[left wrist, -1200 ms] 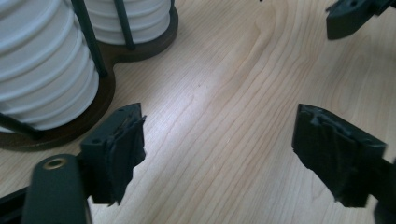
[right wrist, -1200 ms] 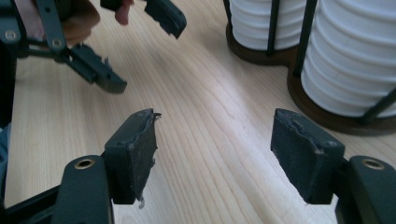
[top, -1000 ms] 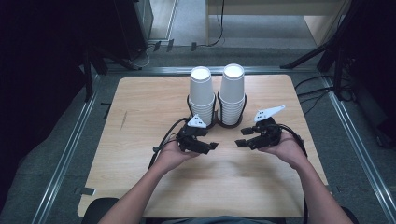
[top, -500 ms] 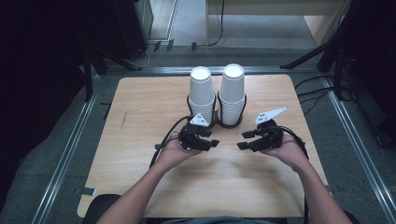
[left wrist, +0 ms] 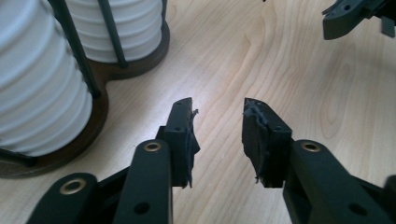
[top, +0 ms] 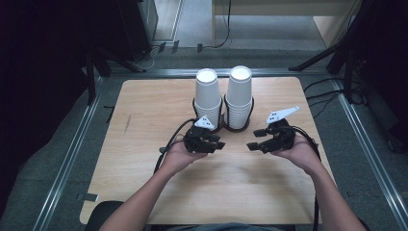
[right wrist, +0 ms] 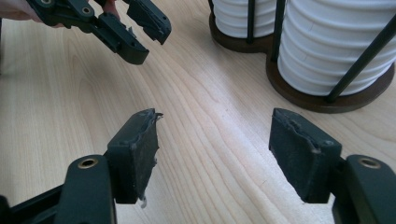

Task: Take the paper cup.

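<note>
Two tall stacks of white paper cups, the left stack [top: 207, 96] and the right stack [top: 239, 94], stand side by side in a dark wire holder with a brown base [top: 224, 128] at the back middle of the wooden table [top: 144, 110]. My left gripper [top: 220, 145] hovers just in front of the left stack, open and holding nothing. My right gripper [top: 251, 146] faces it from the right, open wider and also holding nothing. In the left gripper view the gripper [left wrist: 217, 126] points past the holder base [left wrist: 70, 149]. In the right gripper view the gripper [right wrist: 215, 140] sits near the cups [right wrist: 336, 46].
The table's front half in front of the hands is bare wood. Metal floor rails [top: 67, 159] run along both sides of the table. Dark stand legs and cables [top: 332, 62] lie on the floor beyond the far edge.
The right gripper has drifted slightly to the right. The left gripper and the cup stacks have stayed where they were.
</note>
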